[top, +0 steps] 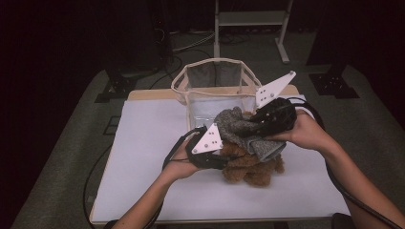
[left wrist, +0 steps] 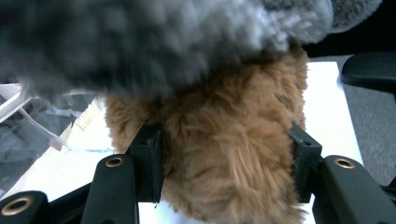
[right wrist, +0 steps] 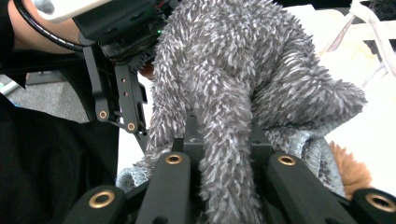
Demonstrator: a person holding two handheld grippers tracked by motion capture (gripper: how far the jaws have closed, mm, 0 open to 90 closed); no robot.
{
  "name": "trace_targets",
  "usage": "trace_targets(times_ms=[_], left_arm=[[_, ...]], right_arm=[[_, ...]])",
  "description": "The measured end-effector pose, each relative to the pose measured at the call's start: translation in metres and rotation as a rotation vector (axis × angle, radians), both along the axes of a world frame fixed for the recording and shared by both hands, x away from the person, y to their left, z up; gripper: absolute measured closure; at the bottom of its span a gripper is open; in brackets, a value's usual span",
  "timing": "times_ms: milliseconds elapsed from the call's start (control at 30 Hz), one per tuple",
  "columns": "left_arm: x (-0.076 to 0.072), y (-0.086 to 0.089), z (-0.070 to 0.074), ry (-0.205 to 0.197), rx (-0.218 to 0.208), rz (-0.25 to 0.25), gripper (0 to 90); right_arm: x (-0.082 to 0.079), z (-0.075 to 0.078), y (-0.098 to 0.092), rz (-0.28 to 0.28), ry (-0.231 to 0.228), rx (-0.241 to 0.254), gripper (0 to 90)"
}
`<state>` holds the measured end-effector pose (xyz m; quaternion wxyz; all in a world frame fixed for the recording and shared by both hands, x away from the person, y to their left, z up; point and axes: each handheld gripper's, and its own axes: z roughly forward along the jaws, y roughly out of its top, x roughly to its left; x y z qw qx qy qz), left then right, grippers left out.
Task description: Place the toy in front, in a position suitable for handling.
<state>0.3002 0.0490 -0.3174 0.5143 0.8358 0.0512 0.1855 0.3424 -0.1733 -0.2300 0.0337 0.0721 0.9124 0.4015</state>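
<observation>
- Left tongs (top: pixel 224 155): jaws stand on either side of the brown plush toy (top: pixel 250 167), pads pressing into its fur, grasping it from the left.
- Right tongs (top: pixel 248 130): clenched on a fold of the grey shaggy cloth (top: pixel 239 125), which rises between the jaws in the right gripper view.
- Position: toy on the white counter (top: pixel 148 157), centre-right, just near of the mesh basket (top: pixel 215 76); cloth draped over the toy's top.
- Risk, left: the deep pile probably compresses, so the pads may hold fur rather than body; a pull could let the toy slide out.
- Risk, right: the pinched fold is narrow; the cloth's long fibres may snag the toy's fur and drag it along.
- Risk, far: the basket looks light, with thin translucent walls and a soft rim; a bump could tip it.
- Materials: toy curly, dense, rounded; cloth limp with spiky tufts and a ribbed underside; counter smooth, matte.
</observation>
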Motion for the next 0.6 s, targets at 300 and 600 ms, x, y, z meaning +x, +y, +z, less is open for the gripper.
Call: trace_targets(times_ms=[300, 600], left_arm=[[0.0, 0.0, 0.002, -0.006, 0.002, 0.002, 44.2], [0.0, -0.003, 0.005, -0.014, 0.016, 0.006, 44.2]], right_arm=[[0.008, 0.009, -0.018, -0.072, -0.028, -0.012, 75.8], [0.003, 0.002, -0.003, 0.001, 0.003, 0.022, 75.8]])
